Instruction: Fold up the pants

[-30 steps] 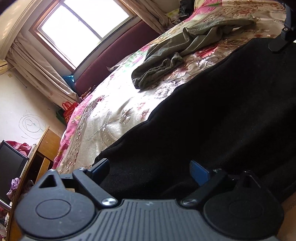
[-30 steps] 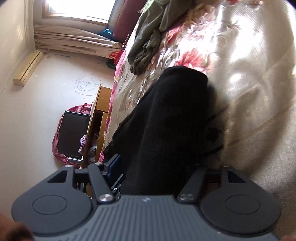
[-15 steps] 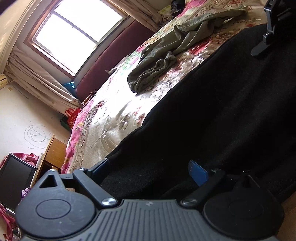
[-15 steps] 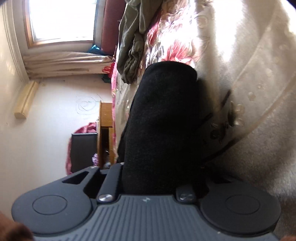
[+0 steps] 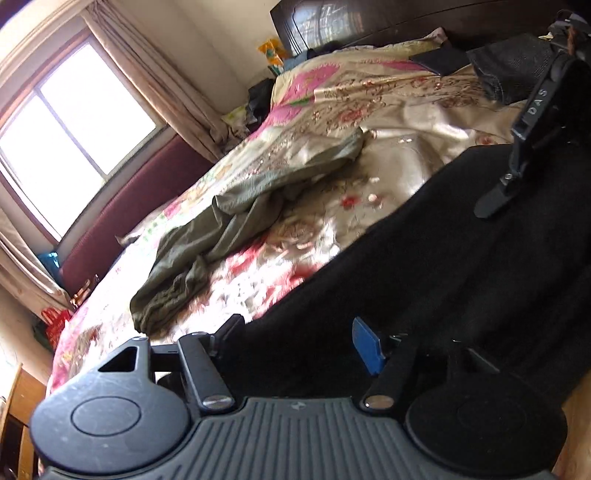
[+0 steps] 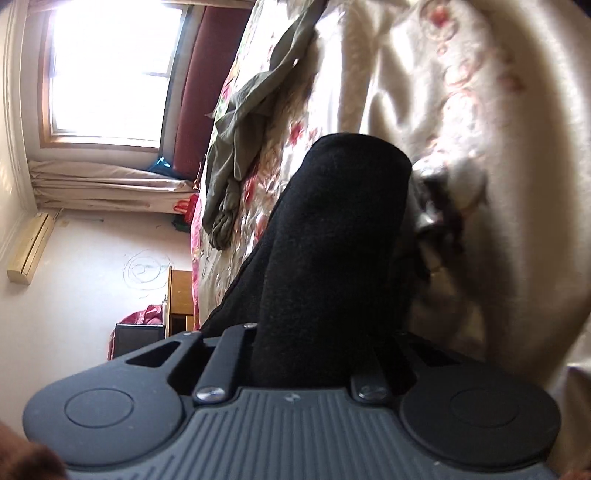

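Black pants (image 5: 461, 280) lie spread over the near side of the bed. My left gripper (image 5: 299, 332) is at their near edge and its jaws are closing. Black cloth lies between the fingers, and the blue pad (image 5: 365, 349) still shows clear of it. In the right wrist view my right gripper (image 6: 310, 343) is shut on a bunched fold of the black pants (image 6: 332, 240), which rises as a hump in front of it. The right gripper's body (image 5: 532, 122) also shows at the far right of the left wrist view, over the pants.
A crumpled olive-green garment (image 5: 229, 236) lies on the floral bedspread (image 5: 388, 110) beyond the pants. Dark folded clothes (image 5: 509, 70) sit near the headboard (image 5: 369, 22). Off the bed's far side are a window (image 6: 103, 74), a wooden cabinet (image 6: 181, 295) and a dark screen (image 6: 136, 336).
The right jaws closed on the black cloth and carried a fold along the bed. The left gripper swung toward the headboard and its fingers drew closer together.
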A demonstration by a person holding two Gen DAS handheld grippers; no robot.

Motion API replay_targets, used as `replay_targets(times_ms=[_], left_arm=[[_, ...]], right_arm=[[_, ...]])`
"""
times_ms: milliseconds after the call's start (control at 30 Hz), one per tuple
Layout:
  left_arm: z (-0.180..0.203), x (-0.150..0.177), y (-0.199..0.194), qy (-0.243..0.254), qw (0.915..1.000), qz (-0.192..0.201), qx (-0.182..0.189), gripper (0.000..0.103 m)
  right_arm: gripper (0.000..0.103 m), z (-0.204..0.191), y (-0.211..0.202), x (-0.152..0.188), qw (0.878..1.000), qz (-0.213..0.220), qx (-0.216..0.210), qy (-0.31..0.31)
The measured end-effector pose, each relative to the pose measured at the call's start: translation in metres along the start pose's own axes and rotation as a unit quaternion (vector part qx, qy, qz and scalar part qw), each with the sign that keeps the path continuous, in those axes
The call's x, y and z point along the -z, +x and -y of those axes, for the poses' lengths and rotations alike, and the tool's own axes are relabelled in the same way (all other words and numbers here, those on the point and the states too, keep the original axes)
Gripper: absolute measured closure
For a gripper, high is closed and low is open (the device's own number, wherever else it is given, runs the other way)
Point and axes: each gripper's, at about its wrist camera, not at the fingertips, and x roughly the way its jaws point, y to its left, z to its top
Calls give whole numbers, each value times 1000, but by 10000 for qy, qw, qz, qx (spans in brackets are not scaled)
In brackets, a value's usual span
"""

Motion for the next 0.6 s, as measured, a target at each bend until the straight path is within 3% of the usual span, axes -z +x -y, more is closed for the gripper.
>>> replay_targets(times_ms=[133,333,467,600], left_arm=[[3,4,16,-82,9997,-161,-139,24],[6,27,25,-275,9992,-267,-77,24],[12,38,32,-233,9995,-186,-131,24],[1,44,31,-665,9977,-102,-18,24]], right_arm=[[87,-10,-13,3,9997,234,-15,-16],[87,-51,-10,6,9971,275,385,-597],[87,-97,6,15,9917,196,584,-1131],[86,-152,29,25,9783,58,776,-1922]])
